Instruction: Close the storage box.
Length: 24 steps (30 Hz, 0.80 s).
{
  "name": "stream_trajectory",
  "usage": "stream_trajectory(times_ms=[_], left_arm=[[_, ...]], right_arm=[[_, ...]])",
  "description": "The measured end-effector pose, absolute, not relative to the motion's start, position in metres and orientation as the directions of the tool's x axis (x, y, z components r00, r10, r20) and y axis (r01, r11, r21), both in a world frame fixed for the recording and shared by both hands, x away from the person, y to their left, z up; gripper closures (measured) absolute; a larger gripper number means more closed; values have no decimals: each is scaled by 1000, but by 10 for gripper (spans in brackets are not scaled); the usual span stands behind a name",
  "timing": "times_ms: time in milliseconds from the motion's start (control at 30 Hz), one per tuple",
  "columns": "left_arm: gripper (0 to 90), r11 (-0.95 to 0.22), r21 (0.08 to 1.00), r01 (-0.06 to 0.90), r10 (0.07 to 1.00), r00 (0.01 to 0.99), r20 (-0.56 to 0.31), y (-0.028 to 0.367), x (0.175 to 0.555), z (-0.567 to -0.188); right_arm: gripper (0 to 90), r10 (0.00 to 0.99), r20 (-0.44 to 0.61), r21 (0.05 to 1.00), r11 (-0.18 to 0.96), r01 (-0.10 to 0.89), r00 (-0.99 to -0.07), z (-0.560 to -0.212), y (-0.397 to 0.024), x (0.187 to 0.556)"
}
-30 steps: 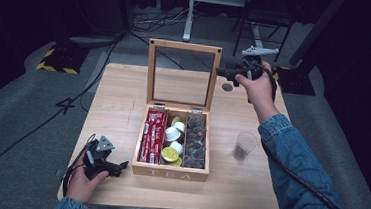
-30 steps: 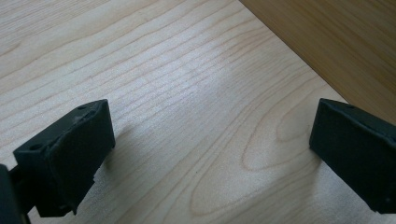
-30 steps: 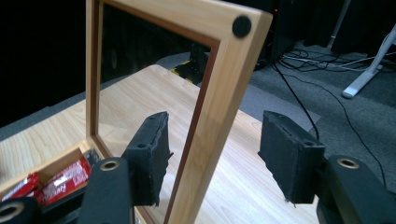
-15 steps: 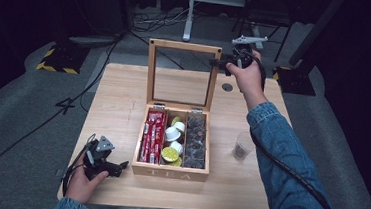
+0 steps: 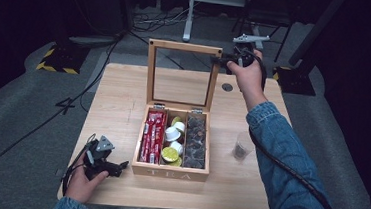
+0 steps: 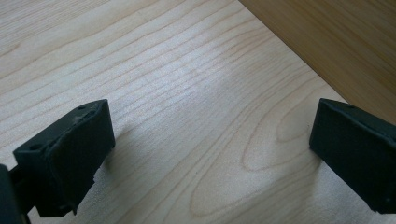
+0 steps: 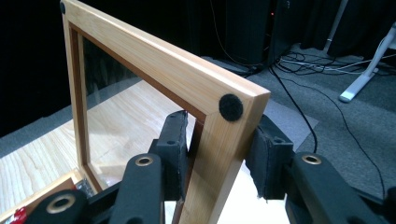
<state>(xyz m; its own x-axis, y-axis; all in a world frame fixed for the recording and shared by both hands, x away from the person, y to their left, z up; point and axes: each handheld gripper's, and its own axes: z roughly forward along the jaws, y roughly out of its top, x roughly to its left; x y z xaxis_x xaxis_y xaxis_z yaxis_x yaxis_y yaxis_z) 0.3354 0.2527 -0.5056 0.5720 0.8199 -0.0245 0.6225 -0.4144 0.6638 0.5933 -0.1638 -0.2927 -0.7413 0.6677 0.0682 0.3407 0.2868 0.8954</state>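
A wooden tea box (image 5: 171, 169) stands in the middle of the table (image 5: 119, 94), with its lid (image 5: 184, 48) raised upright behind it. The lid is a wooden frame with a glass pane. The right gripper (image 5: 225, 61) is at the top right corner of this lid. Its jaws have just been closing, and in the right gripper view the gripper (image 7: 215, 154) has the lid's frame (image 7: 224, 140) between the two pads, one on each side, pressing on the wood.

Inside the box, red packets (image 5: 152, 134) lie in the left compartment, small round cups (image 5: 172, 133) in the middle one, and dark pieces (image 5: 194, 140) in the right one. A clear glass (image 5: 240, 148) stands to the right of the box.

The left gripper (image 5: 118, 167) rests on the table just left of the box's front corner. Its jaws are wide apart, with nothing but bare table between them.
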Motion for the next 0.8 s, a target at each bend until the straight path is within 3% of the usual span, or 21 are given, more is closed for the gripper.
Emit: stream_trajectory(times_ms=[800], left_arm=[[2, -407, 662, 629, 831, 556, -18, 252, 334, -505]], right_arm=[[622, 569, 67, 907, 308, 287, -820, -275, -176, 533]])
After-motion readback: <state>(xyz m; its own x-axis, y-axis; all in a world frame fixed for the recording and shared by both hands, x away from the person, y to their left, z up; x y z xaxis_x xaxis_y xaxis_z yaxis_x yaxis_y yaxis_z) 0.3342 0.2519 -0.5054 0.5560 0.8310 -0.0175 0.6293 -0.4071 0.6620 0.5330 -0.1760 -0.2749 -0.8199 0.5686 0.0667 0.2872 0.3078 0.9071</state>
